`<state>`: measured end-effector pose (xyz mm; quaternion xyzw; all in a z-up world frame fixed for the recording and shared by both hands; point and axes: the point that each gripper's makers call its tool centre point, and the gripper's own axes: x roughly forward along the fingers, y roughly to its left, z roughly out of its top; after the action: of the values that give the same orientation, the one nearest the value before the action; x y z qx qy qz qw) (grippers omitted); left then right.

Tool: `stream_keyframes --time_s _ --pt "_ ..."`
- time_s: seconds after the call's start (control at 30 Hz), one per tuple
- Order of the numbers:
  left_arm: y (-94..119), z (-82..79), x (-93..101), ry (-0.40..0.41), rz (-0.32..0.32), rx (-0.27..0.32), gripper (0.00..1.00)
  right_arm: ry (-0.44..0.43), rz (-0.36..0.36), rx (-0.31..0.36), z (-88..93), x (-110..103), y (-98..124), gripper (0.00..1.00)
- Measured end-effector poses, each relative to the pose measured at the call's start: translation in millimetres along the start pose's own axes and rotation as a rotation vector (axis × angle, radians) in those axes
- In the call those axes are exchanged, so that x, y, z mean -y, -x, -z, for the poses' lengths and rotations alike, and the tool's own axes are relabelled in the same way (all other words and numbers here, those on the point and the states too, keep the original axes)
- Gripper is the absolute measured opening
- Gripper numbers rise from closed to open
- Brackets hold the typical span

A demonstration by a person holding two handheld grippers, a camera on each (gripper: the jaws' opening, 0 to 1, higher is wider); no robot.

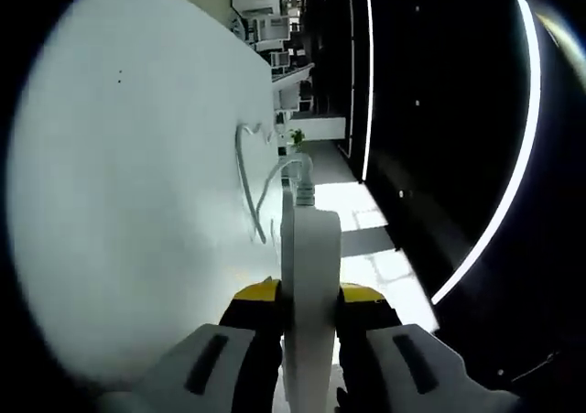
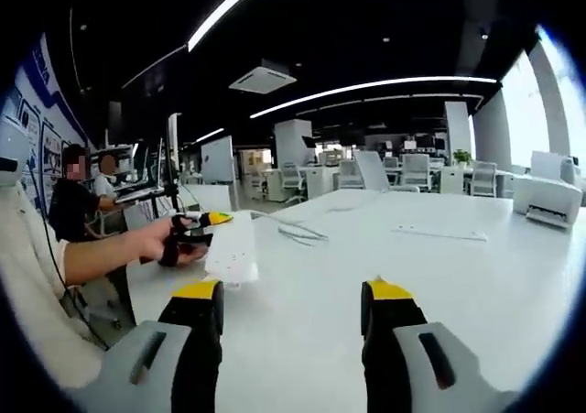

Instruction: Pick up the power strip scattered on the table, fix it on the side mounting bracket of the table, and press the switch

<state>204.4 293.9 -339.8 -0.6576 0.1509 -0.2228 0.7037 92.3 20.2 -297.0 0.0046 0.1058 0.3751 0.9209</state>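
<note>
The left gripper (image 1: 309, 335) is clamped on the long white plastic power strip (image 1: 309, 276), held up edge-on off the white table (image 1: 137, 202), its long axis running straight out from the jaws with the white cord (image 1: 252, 179) trailing ahead. The right gripper (image 2: 293, 308) hangs spread and empty over the table, well apart from the strip, so the mounting looks to fall to the left hand (image 2: 174, 239).

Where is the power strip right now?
The power strip is clamped edge-on in the left gripper, above the white table; in the right gripper view it is at left, off the table's near-left edge.
</note>
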Motion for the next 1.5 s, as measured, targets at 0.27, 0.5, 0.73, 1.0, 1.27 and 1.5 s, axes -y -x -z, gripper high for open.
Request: stream_keyframes --time_s 0.27,0.5,0.73,1.0,1.27,1.5 --pt "15 -4.2 -0.6 -0.018 -0.001 -0.011 0.25 -0.004 0.010 0.018 -3.9 0 3 0.56" --pt "30 -4.7 0.1 -0.002 0.007 -0.008 0.25 0.005 0.013 0.024 -8.5 0 3 0.55" --pt "41 -5.3 2.1 0.000 0.016 -0.070 0.25 0.017 0.013 0.029 -10.9 5 4 0.55" --pt "60 -11.7 7.5 -0.011 0.037 -0.126 0.25 0.017 0.005 0.031 -11.0 5 0 0.53" --pt "83 -30.8 6.7 -0.003 0.041 -0.137 0.25 0.018 0.016 0.038 -14.8 4 0 0.53" --pt "96 -44.5 8.2 0.006 0.059 -0.187 0.25 0.013 0.026 0.042 -14.3 1 1 0.53"
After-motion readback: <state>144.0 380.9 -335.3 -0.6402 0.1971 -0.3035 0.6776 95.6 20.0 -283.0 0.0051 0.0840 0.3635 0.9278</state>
